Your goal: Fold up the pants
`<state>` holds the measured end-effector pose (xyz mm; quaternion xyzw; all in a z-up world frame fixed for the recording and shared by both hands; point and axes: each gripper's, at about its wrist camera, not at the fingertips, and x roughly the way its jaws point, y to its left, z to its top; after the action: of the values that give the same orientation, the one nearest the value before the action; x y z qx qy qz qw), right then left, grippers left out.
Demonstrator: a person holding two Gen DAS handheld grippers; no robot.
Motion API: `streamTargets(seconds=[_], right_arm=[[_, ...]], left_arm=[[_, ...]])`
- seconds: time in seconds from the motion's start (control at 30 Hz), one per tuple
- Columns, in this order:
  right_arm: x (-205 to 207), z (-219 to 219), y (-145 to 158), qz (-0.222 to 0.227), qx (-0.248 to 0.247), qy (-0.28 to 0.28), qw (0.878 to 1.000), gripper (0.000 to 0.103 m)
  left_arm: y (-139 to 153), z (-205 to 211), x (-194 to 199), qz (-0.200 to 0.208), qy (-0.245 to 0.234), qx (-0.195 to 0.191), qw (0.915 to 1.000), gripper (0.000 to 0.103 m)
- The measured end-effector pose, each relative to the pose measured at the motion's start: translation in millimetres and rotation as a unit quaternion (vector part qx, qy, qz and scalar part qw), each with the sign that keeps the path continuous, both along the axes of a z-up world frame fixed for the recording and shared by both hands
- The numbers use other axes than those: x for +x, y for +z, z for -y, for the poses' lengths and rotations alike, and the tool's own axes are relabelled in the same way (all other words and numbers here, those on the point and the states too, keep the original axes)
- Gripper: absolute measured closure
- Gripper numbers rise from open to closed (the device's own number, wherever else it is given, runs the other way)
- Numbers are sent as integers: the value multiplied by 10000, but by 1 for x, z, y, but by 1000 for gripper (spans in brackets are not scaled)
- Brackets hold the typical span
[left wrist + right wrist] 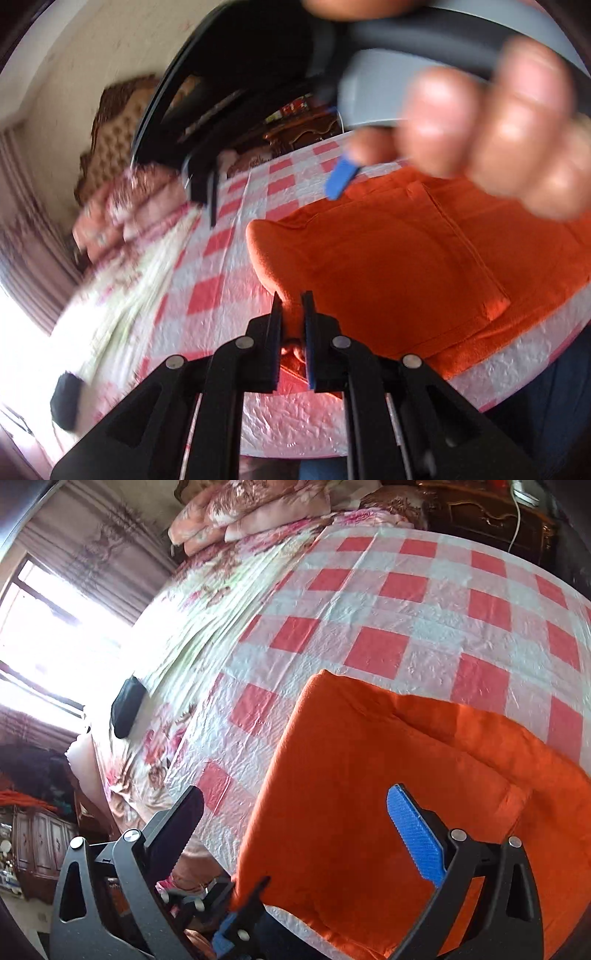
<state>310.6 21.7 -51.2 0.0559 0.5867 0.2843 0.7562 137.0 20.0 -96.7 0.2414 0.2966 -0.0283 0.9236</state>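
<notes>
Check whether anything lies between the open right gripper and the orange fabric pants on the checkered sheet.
Nothing visible does. The right gripper hangs open directly over the orange fabric pants, with only air between. The left gripper is shut on the pants' edge, off to the side. The red-and-white checkered sheet beyond is bare.

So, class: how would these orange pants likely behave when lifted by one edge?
Probably floppy: the orange pants bunch where the left gripper pinches them. Likely light, since that small pinch holds them. Probably grippy, as the cloth looks matte.

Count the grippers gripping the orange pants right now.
1. The left gripper is clamped on the near edge of the orange pants; the right gripper hangs open above them.
</notes>
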Motion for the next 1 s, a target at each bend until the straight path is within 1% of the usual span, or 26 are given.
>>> streamTargets(seconds=[0.07,0.17,0.2,0.23,0.3,0.33,0.37,0.4,0.43,0.47,0.5,0.57,0.6,0.7,0.73,0.77,0.8,0.83,0.87,0.9,1.0], right_arm=[[3,-8,-7,-137,-84,196,9997,9],[3,-14,-28,-298,-368,356,9982,31],[2,-16,-34,-334,-401,415,9978,54],[-1,-15,-42,-385,-412,430,9975,82],[-1,-8,-50,-439,-320,249,9982,94],[0,-2,-52,-485,-160,161,9986,95],[0,4,-52,-529,1,66,9986,96],[0,10,-52,-587,143,-32,9982,96],[2,16,-51,-650,281,-111,9974,96],[3,23,-50,-722,428,-197,9963,96],[3,28,-49,-765,505,-248,9955,96],[5,36,-50,-865,635,-363,9936,96],[5,37,-50,-869,615,-381,9936,96],[1,40,-50,-874,660,-398,9932,96],[0,40,-49,-868,685,-400,9931,96],[-1,41,-48,-854,710,-403,9930,96],[-2,41,-47,-842,731,-415,9929,96],[-2,46,-45,-826,764,-438,9927,96],[-3,53,-42,-793,806,-485,9924,96],[-4,59,-38,-753,828,-529,9923,96],[-10,96,-21,-593,1037,-718,9902,96]], left_arm=[[-2,10,-4,109,-134,226,9996,93],[-5,22,-10,279,-284,533,9978,93],[-6,24,-13,324,-343,591,9971,93],[-7,25,-15,338,-399,558,9971,93],[-7,23,-17,274,-382,324,9984,93],[-7,17,-18,261,-337,69,9991,88],[-5,12,-16,220,-322,-258,9989,80],[-2,5,-19,182,-225,-600,9978,49],[-2,-4,-22,177,-63,-919,9956,31],[-3,-11,-25,109,14,-1187,9929,31],[-6,-14,-26,38,46,-1281,9917,31],[-12,-15,-30,-26,16,-1262,9920,31],[-13,-12,-32,-19,-21,-1226,9924,31],[-14,-6,-31,-29,-51,-1386,9903,31],[-14,1,-33,24,-49,-1324,9912,31],[-15,6,-28,75,-2,-1125,9936,34],[-20,12,-23,120,87,-849,9963,56],[-25,18,-18,64,159,-507,9986,92],[-30,26,-11,55,164,-342,9993,95],[-29,31,-10,153,92,-227,9996,95],[-18,52,-22,551,-346,162,9978,95]])
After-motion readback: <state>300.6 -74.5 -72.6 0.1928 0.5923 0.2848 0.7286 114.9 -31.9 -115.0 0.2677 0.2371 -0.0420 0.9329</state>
